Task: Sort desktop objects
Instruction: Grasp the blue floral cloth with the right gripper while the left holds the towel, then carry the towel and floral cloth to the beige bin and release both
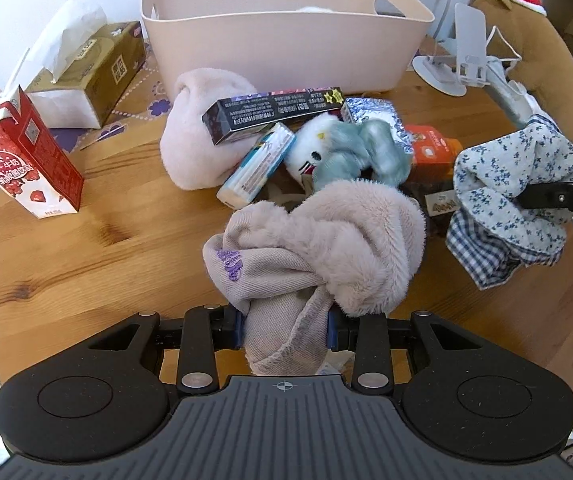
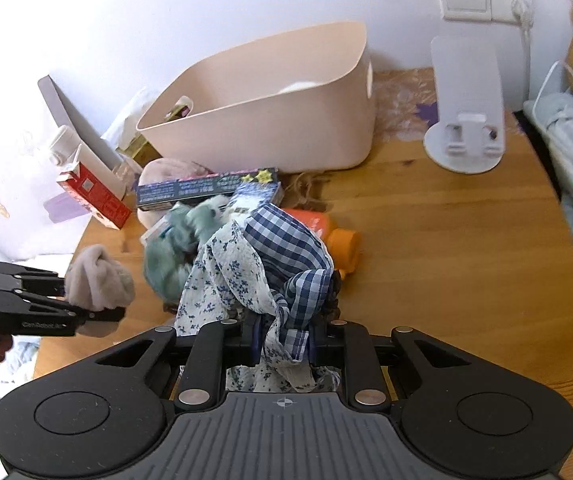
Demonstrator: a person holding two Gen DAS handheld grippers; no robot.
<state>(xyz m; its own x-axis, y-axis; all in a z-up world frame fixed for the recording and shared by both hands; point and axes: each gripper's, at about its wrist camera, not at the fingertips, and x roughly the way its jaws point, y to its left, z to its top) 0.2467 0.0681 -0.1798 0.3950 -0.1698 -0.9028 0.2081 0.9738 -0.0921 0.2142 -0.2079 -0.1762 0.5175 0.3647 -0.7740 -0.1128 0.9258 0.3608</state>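
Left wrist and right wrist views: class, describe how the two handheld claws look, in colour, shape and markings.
Both the left claw and the right claw are matte black, with ribbed grey bodies, round side discs, silver pivot pins, blue finger pads and a small crosshair mark. The left claw's arm carries small white lettering.

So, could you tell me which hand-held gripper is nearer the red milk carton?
Left. The left hand-held gripper holds a plush sock right of the red milk carton; the right hand-held gripper is farther right.
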